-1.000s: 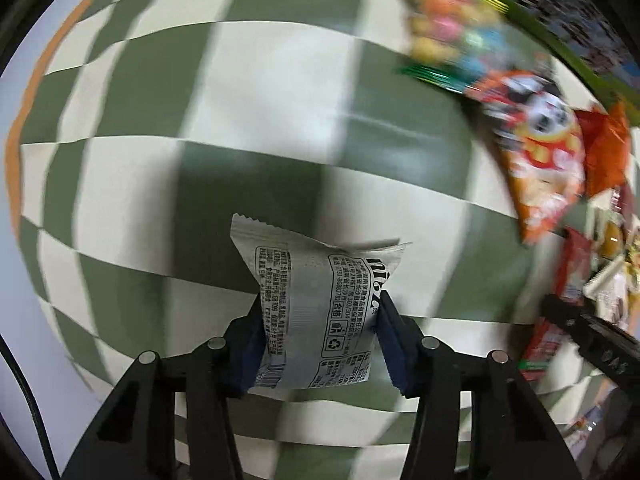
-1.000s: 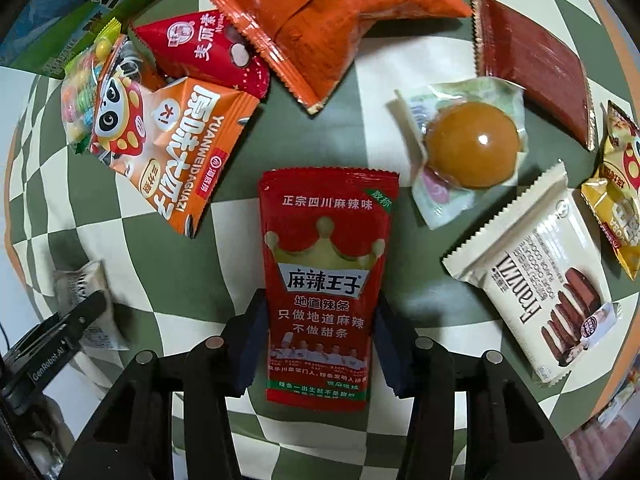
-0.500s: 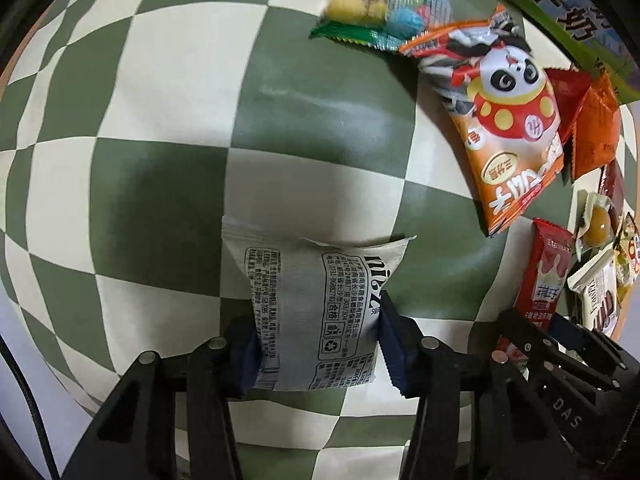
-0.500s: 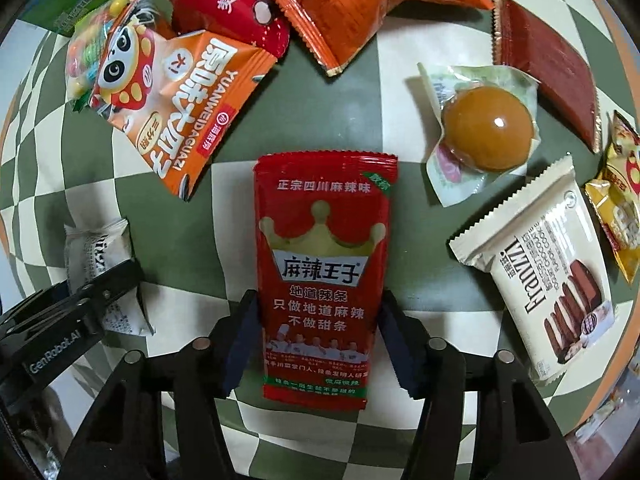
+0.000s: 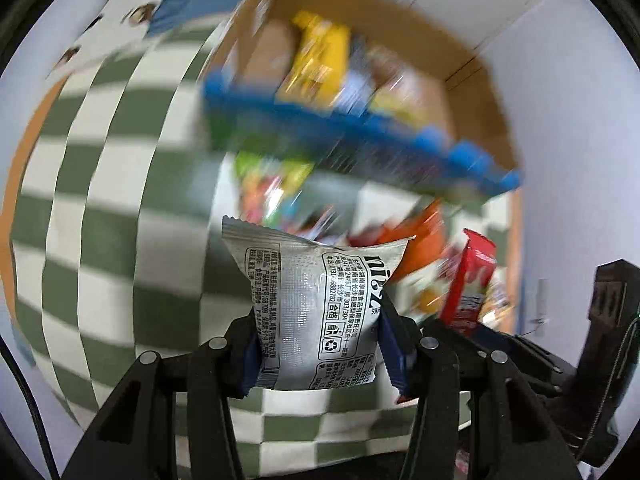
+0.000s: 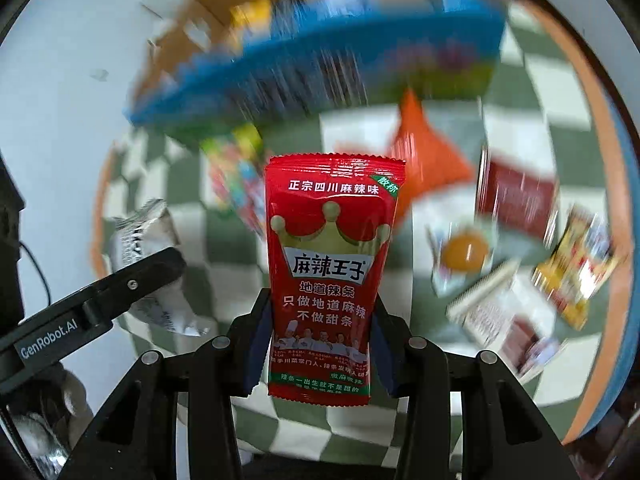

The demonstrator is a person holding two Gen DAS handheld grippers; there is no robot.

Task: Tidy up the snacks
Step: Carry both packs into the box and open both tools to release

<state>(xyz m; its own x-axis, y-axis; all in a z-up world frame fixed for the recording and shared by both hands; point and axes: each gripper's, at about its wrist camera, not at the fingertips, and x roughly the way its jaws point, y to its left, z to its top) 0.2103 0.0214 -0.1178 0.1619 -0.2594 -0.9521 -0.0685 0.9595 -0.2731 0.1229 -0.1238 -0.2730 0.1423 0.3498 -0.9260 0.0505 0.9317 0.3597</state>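
Note:
My left gripper (image 5: pixel 318 350) is shut on a silver snack packet (image 5: pixel 316 304) and holds it up off the checked cloth. My right gripper (image 6: pixel 318 344) is shut on a red spicy-strip packet (image 6: pixel 326 268), also lifted. The red packet shows at the right of the left wrist view (image 5: pixel 468 280). The silver packet shows at the left of the right wrist view (image 6: pixel 140 240). Ahead stands an open cardboard box (image 5: pixel 400 20) with a blue front edge (image 5: pixel 360 136); it holds several blurred snacks.
Loose snacks lie on the green-and-white checked cloth (image 6: pixel 520 92): an orange bag (image 6: pixel 424 152), a dark red packet (image 6: pixel 516 196), a yolk-coloured pastry (image 6: pixel 464 254), a wafer pack (image 6: pixel 500 312), a yellow packet (image 6: pixel 576 268), a colourful candy bag (image 6: pixel 236 176). A white wall is behind the box.
Both grippers have lifted their packets off the cloth and tilted up, so the cardboard box now fills the upper view. The views are motion-blurred.

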